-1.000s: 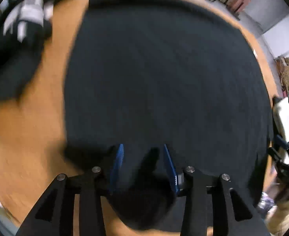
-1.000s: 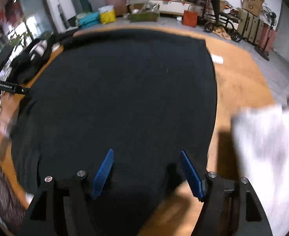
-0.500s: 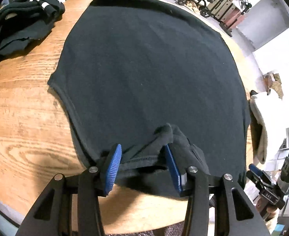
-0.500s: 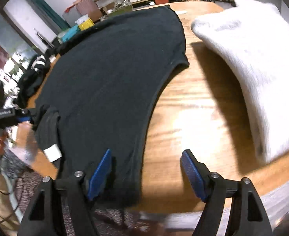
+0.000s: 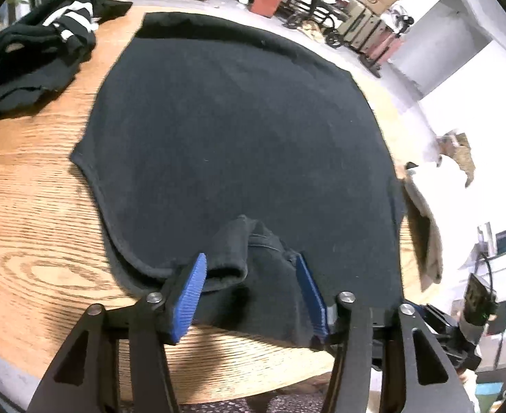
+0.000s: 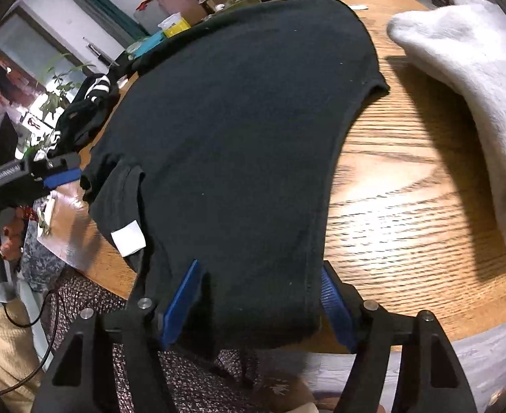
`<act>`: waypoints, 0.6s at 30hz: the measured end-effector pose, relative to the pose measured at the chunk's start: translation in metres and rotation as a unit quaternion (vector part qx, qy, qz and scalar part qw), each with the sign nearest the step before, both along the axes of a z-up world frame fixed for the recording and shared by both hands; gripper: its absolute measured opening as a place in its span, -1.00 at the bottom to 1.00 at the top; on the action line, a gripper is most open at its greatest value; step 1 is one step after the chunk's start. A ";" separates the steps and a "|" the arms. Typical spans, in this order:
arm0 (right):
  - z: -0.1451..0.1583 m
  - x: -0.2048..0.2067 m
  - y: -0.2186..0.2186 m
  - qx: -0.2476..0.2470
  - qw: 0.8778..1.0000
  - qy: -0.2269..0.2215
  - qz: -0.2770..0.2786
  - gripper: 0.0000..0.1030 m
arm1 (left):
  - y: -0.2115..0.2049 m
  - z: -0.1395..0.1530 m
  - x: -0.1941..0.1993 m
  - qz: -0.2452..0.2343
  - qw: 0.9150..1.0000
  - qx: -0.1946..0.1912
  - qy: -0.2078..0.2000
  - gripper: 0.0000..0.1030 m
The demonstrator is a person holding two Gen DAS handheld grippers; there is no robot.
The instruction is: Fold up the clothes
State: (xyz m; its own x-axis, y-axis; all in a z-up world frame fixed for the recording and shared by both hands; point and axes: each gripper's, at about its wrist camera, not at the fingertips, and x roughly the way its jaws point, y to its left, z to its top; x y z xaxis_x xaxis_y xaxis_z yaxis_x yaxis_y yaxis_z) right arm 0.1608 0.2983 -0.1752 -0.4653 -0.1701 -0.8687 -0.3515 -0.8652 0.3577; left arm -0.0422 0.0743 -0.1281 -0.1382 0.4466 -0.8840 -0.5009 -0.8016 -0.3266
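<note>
Two grippers work the near rim of my wooden table (image 5: 29, 227). Bare wood lies open at nine o'clock of the black shirt (image 5: 239, 130). My left gripper (image 5: 253, 296) is opening, rumpled collar loose between its pads. My right gripper (image 6: 259, 304) is closing, astride the shirt's overhanging shoulder, not yet pinching.
</note>
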 end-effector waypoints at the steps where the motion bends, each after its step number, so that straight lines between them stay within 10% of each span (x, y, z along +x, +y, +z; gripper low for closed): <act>1: 0.000 0.000 -0.001 0.003 1.000 0.000 0.002 0.42 | 0.001 -0.004 0.000 0.002 1.000 -0.017 0.002 0.15; 4: 0.001 0.001 -0.003 0.016 1.000 -0.003 0.003 0.34 | 0.003 -0.021 0.002 0.011 0.998 -0.055 -0.002 0.15; 7: 0.001 0.002 -0.004 0.039 0.999 -0.010 0.001 -0.23 | -0.001 -0.037 -0.001 0.042 0.996 -0.080 0.009 0.10; 9: 0.002 0.005 -0.003 0.043 0.999 -0.004 -0.003 -0.43 | -0.008 -0.047 0.000 0.071 0.993 -0.091 0.003 -0.68; 12: 0.004 0.016 0.002 0.043 0.999 0.003 -0.007 -0.79 | -0.025 -0.047 0.007 0.084 0.994 -0.070 -0.011 -0.84; 18: 0.006 0.047 0.010 0.039 0.999 -0.011 -0.006 -0.81 | -0.071 -0.036 0.032 0.062 0.996 -0.039 -0.050 -0.87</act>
